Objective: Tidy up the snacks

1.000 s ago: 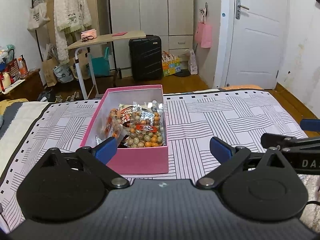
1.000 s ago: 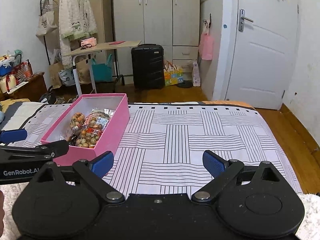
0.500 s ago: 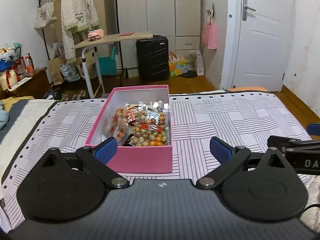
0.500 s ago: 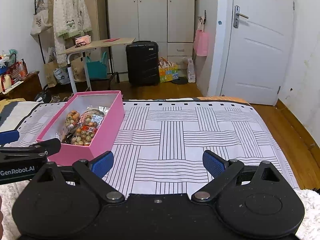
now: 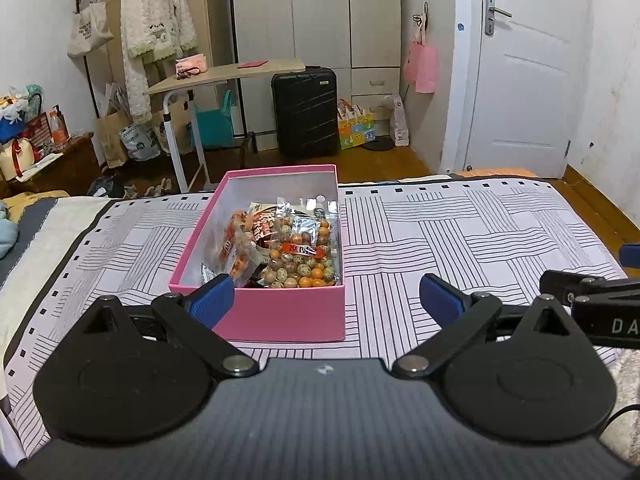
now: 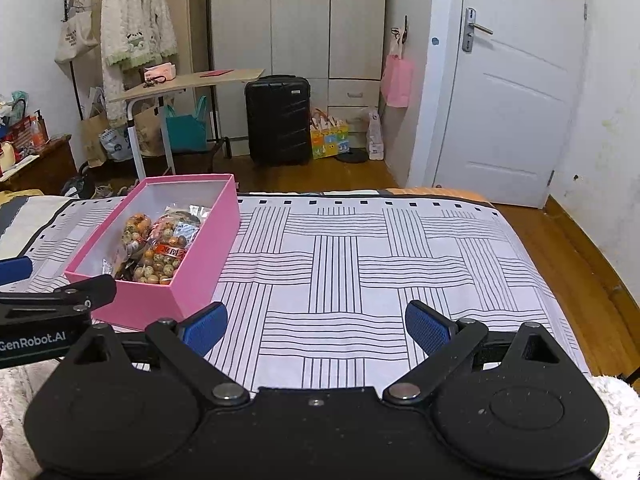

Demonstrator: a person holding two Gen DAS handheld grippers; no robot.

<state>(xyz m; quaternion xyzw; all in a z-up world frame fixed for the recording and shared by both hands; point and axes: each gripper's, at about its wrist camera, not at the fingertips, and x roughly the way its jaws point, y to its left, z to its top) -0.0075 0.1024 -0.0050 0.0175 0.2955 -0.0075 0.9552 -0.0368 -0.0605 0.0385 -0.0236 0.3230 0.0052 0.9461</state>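
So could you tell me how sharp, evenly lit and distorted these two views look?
Left wrist view: sharp, soft even light, the pink box and snack bags crisp, the door frame bowed by fisheye. Right wrist view: equally sharp, dark vignette in the top corners, the bedspread stripes curving outward.

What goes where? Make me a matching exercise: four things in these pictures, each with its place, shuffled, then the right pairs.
Things:
1. snack packets
2. black suitcase
3. pink bag
4. pink box

Places:
A. on the striped bedspread
B. hanging beside the white door
C. inside the pink box
D. standing on the floor before the wardrobe

Pairs: 1-C, 2-D, 3-B, 4-A
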